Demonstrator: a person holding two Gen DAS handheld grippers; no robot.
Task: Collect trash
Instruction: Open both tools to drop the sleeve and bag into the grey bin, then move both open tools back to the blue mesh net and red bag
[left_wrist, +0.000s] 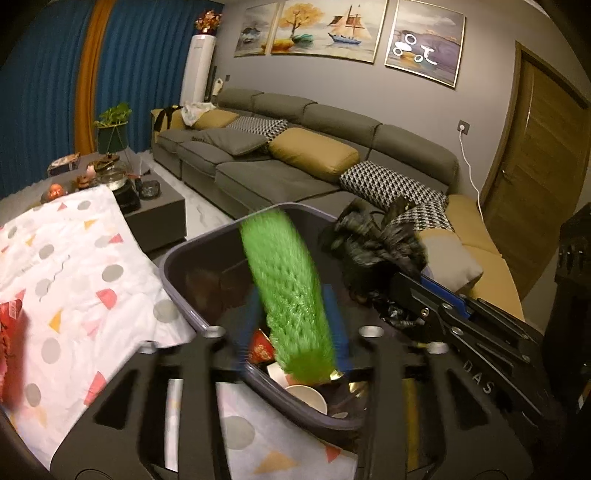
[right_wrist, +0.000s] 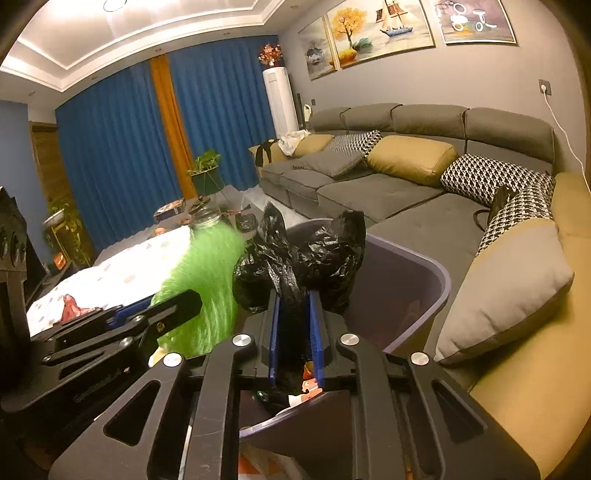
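a dim living room with a grey sofa (left_wrist: 280, 177) and blue curtains (right_wrist: 110, 147) frames a table under a spotted cloth (left_wrist: 74, 266). a purple bin (left_wrist: 173, 280), already holding paper cups (left_wrist: 308, 397) and wrappers, sits at its edge to catch rubbish. the left gripper (left_wrist: 293, 332) pinches a green foam net (left_wrist: 284, 280) over the bin's mouth, jaws narrowed against it. the right gripper (right_wrist: 297, 347) is pressed tight on a crumpled black plastic bag (right_wrist: 306, 254), held above the rim, likely ready to drop.
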